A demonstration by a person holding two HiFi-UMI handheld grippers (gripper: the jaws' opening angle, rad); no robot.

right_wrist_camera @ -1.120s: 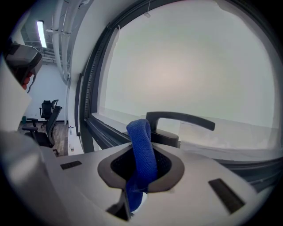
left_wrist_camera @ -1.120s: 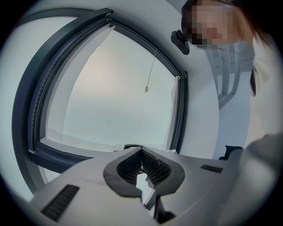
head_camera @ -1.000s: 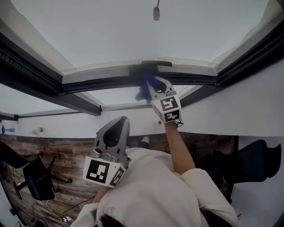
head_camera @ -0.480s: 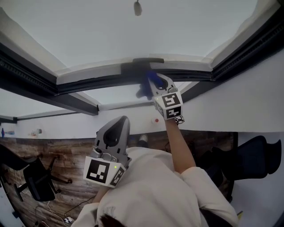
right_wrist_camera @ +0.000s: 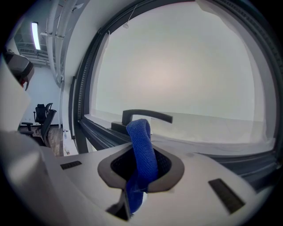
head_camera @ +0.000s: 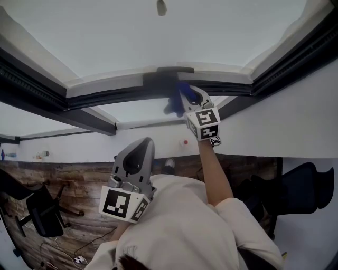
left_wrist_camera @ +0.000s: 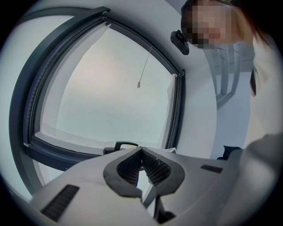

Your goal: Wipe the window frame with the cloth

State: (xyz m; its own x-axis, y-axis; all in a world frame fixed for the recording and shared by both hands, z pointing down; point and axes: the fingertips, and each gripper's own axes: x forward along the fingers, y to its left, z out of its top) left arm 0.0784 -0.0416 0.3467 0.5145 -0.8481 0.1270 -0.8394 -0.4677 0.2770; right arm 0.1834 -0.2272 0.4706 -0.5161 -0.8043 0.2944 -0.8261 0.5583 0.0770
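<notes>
My right gripper (head_camera: 186, 94) is raised to the dark window frame (head_camera: 105, 96) and is shut on a blue cloth (head_camera: 174, 103), which hangs just below the black window handle (head_camera: 169, 78). In the right gripper view the blue cloth (right_wrist_camera: 142, 152) stands up between the jaws, right in front of the black handle (right_wrist_camera: 146, 116) and the dark window frame (right_wrist_camera: 90, 132). My left gripper (head_camera: 138, 153) is held low near the person's chest, jaws shut with nothing in them. In the left gripper view the left gripper (left_wrist_camera: 141, 160) points at the window frame (left_wrist_camera: 66, 152) from a distance.
A pull cord end (head_camera: 161, 7) hangs over the glass. White wall (head_camera: 274, 121) flanks the window on the right. Black office chairs (head_camera: 37, 211) stand on the wooden floor at the left, and another chair (head_camera: 301, 192) at the right.
My right gripper with the blue cloth has edged slightly right and up along the frame by the handle. The left gripper has stayed put.
</notes>
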